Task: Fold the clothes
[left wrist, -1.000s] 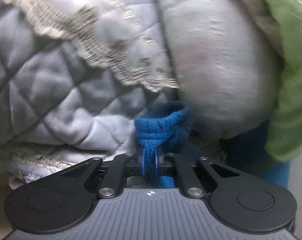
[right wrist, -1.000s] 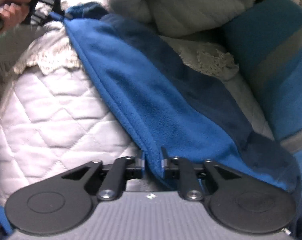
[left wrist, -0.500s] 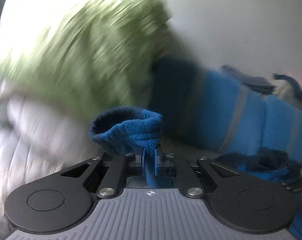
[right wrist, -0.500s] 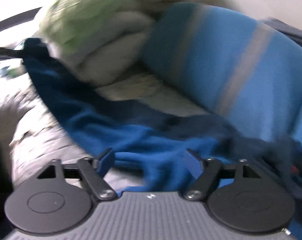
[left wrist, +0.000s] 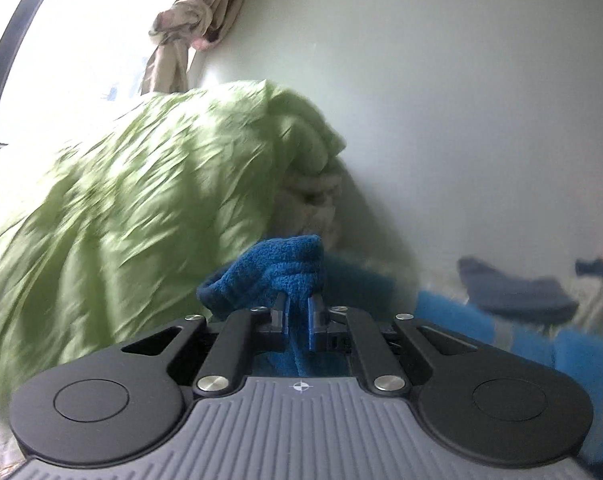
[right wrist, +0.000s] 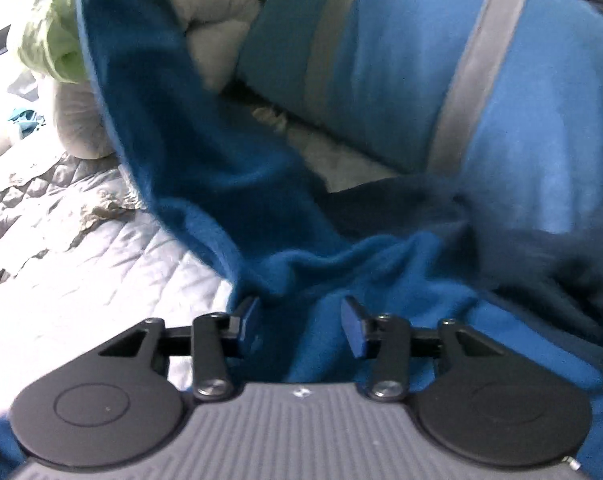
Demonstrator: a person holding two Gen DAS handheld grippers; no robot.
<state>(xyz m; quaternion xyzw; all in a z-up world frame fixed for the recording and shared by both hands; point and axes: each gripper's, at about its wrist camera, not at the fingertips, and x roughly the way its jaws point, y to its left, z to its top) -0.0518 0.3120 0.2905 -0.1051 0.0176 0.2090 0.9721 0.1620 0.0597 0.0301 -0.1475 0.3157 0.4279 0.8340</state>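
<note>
Where green bedding (left wrist: 149, 200) piles, quilt (right wrist: 81, 264) spreads.

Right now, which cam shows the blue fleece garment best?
Right wrist. The blue fleece garment spreads across the quilted bed cover, between the open right hand-held gripper fingers. Left wrist shows only a bunched edge clamped in the left hand-held gripper.

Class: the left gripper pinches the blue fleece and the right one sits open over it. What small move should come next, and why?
Probably close the right gripper on the blue fleece garment bunched between its open fingers. The left gripper already clamps one edge, so a second hold would let the fabric be stretched for folding.
</note>
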